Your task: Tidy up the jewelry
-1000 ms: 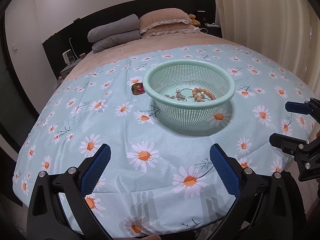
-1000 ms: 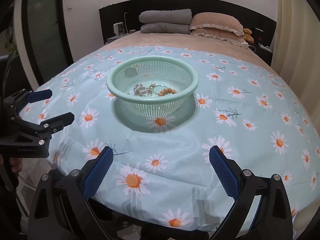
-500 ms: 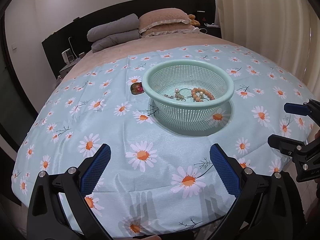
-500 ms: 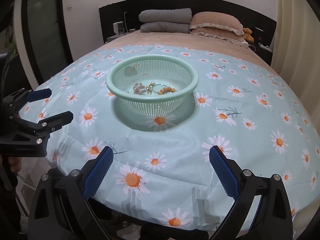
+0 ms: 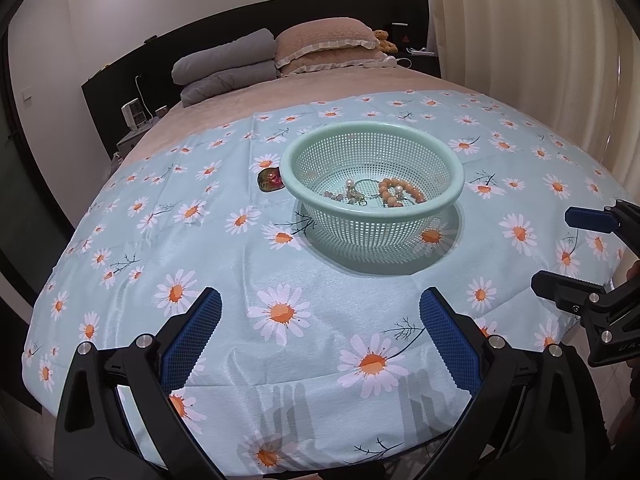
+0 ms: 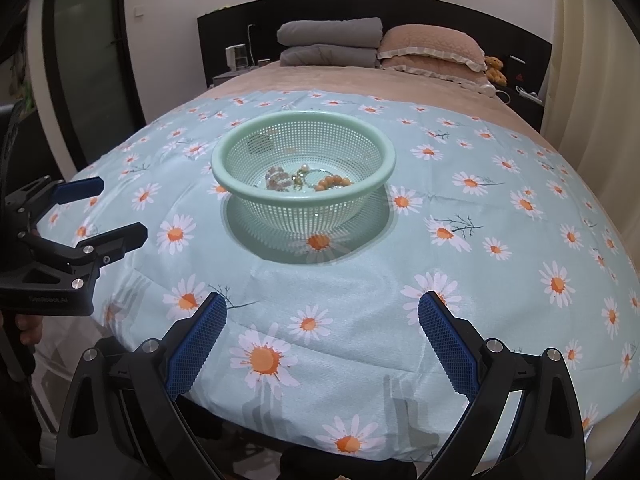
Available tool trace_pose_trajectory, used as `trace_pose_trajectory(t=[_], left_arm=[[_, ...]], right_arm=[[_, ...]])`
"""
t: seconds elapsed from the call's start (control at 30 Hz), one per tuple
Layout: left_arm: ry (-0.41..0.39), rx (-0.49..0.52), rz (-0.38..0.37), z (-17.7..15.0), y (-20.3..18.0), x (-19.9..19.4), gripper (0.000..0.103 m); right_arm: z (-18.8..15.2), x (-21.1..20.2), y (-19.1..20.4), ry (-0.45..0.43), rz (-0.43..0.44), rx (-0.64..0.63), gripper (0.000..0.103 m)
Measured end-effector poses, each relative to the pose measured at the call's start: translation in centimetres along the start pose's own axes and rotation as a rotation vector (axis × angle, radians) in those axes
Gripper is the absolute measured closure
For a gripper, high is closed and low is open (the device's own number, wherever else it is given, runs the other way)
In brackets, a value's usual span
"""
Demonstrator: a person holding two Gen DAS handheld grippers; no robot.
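Note:
A mint-green mesh basket [image 5: 448, 160] [image 6: 240, 152] stands on the daisy-print cloth on the bed. Inside lie an orange bead bracelet [image 5: 400, 194] [image 6: 334, 182], pearl pieces [image 5: 350, 192] and a pale bead bracelet [image 6: 278, 178]. A small red-green jewel piece [image 5: 270, 179] lies on the cloth just left of the basket. My left gripper [image 5: 320, 304] is open and empty above the cloth's near edge; it also shows in the right wrist view [image 6: 110, 212]. My right gripper [image 6: 322, 308] is open and empty near the front edge; it also shows in the left wrist view [image 5: 560, 248].
The daisy-print cloth [image 5: 200, 264] covers the foot of a tan bed. Grey folded blankets [image 5: 224, 68] and a tan pillow [image 5: 324, 42] lie at the headboard. A curtain [image 5: 520, 40] hangs on the right, a nightstand with a small appliance [image 5: 134, 114] on the left.
Both grippers stay open. The views shift only slightly; the left gripper has drifted a little relative to the basket. The jewelry has not moved.

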State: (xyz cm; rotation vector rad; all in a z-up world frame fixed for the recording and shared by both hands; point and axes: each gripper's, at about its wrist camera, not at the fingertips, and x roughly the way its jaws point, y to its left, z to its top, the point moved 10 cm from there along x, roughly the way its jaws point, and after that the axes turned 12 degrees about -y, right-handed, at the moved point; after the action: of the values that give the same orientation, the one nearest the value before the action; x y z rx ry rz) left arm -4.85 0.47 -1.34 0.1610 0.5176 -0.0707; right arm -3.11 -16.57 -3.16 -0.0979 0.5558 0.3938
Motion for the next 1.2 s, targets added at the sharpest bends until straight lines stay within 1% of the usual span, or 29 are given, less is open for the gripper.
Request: trace_pose_trajectory(t=[0.27,0.43,0.63,0.93,1.2], left_arm=[[-0.031,-0.026,0.002,0.3,0.2,-0.2,0.006],[-0.055,-0.055,0.031,0.6,0.8,-0.3,0.006],[-0.062,-0.041,0.076,0.6,1.0,-0.1,0.006],[-0.080,-0.070,0.065,0.9,0.7,-0.5,0.006],[-0.079,-0.063,0.061,1.0,0.5,-0.5,0.006]], right_arm=[[0.0,0.0,0.1,0.000,0.000,-0.005,0.010],[0.0,0.0,0.1,-0.001,0.001,-0.006,0.010],[0.0,0.0,0.1,-0.001,0.000,-0.007,0.010],[0.0,0.1,0.0,-0.002,-0.001,-0.011,0.010],[0.1,0.0,0.0,-0.001,-0.002,-0.010,0.010]])
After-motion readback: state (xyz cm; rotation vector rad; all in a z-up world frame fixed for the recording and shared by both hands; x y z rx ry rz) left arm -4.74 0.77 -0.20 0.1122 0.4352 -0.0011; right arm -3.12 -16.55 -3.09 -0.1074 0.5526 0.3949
